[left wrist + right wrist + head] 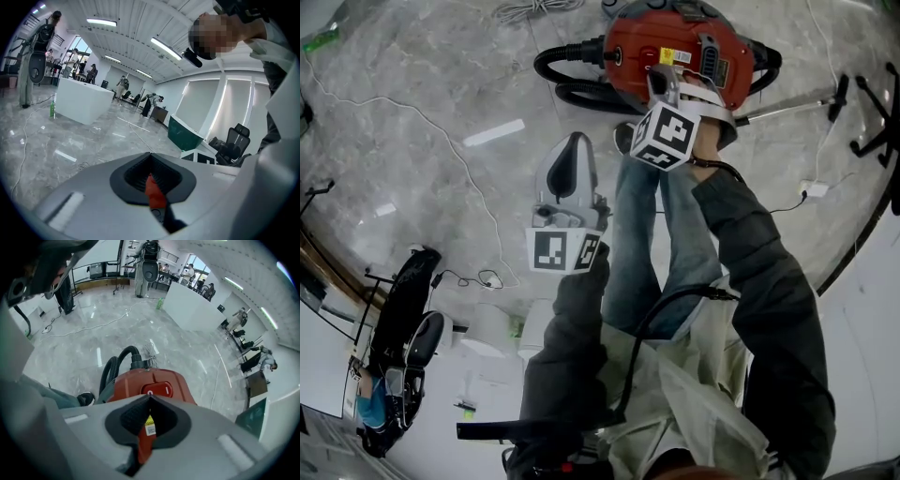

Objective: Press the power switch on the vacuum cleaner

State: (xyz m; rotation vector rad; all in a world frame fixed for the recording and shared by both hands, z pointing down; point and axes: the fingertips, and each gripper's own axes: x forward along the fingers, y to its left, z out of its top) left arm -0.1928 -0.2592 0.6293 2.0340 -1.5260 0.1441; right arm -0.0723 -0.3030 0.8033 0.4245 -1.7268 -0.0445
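The right gripper has its jaws closed together with nothing between them, and its tip points at the top of the red vacuum cleaner. In the right gripper view the tip sits just below the red power switch; I cannot tell whether it touches the switch. In the head view the right gripper lies over the vacuum cleaner at the upper centre of the frame, with its marker cube below it. A black hose curls out from the vacuum cleaner's left side across the grey marble floor. The left gripper is held in the middle of the frame, well apart from the vacuum cleaner. In its own view the left gripper is also closed and empty, and faces out over the open room. A dark shoe stands just below the vacuum cleaner
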